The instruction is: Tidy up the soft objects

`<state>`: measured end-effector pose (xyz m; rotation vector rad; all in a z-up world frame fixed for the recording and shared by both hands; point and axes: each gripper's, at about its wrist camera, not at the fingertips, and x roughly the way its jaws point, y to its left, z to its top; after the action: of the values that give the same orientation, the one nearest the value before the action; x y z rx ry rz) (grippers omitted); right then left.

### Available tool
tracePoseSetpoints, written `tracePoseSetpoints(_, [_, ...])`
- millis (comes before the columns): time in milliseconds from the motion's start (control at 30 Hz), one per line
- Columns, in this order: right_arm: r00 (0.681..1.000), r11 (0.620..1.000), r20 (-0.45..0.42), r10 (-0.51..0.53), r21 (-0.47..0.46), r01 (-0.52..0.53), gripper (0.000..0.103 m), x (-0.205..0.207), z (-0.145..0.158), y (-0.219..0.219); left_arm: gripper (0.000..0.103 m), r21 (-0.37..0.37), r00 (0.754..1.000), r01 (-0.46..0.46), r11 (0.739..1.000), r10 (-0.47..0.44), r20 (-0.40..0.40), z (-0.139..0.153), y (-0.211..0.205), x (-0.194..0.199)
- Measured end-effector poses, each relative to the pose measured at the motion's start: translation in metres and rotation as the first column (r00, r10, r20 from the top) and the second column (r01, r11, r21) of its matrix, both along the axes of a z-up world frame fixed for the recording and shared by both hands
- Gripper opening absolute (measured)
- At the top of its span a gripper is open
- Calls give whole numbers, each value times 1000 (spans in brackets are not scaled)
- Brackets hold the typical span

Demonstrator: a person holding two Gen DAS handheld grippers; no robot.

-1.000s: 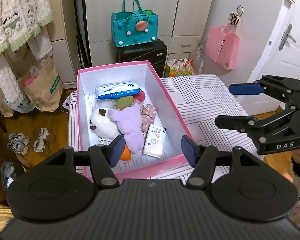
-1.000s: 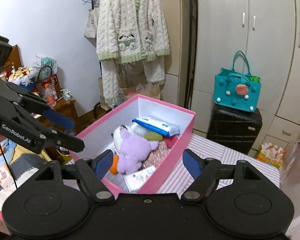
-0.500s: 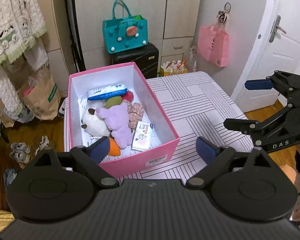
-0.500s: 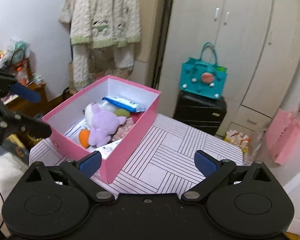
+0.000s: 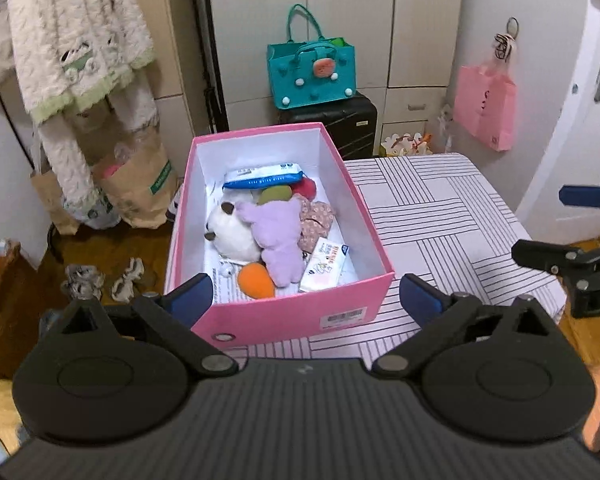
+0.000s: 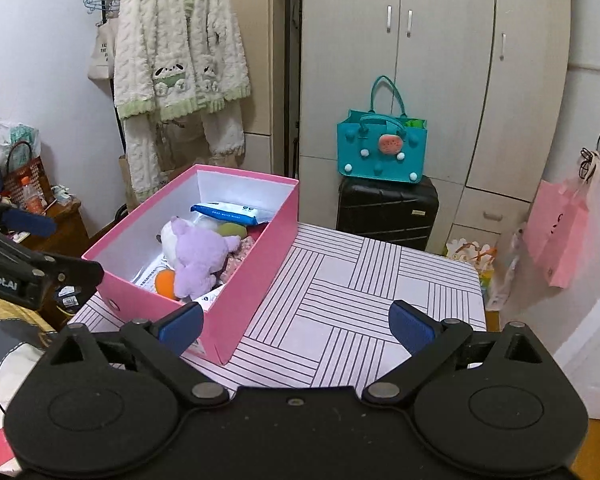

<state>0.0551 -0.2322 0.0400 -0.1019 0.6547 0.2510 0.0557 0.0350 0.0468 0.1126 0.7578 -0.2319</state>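
Both grippers, left (image 5: 306,298) and right (image 6: 296,326), gaped wide and empty; the pink box (image 5: 300,316) of soft toys sat at eleven o'clock on the striped table (image 6: 340,308).

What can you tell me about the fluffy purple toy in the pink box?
The fluffy purple plush toy looks soft and pale lilac, with an ear and short stubby limbs showing. It lies slumped on its side in the middle of the open pink cardboard box, on top of the other things. A white plush toy presses against one side, flowered fabric against the other, and an orange plush piece touches its lower end. No gripper touches it.
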Motion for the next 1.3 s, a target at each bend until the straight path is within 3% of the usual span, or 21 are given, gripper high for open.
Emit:
tracePoseSetpoints(233, [999,999,10,-33,-10,33,101,-8,-1,3,101,-50,998,-60,997,59,-23,-12,-4,-4])
tracePoseSetpoints(433, [997,997,18,-77,-7,77,101,-15,-5,-2,101,-36,994,-105,994,106,9,-19,-9,-8])
tracePoseSetpoints(833, [992,992,-1,-124,25,124,101,-31,-22,-14,101,-38,997,-65,997,67,40,-32,-26,-26])
tracePoseSetpoints(1300, [983,985,67,-171,27,169,101,-51,-22,-13,101,-92,992,-81,992,89,86,-28,-25,-48])
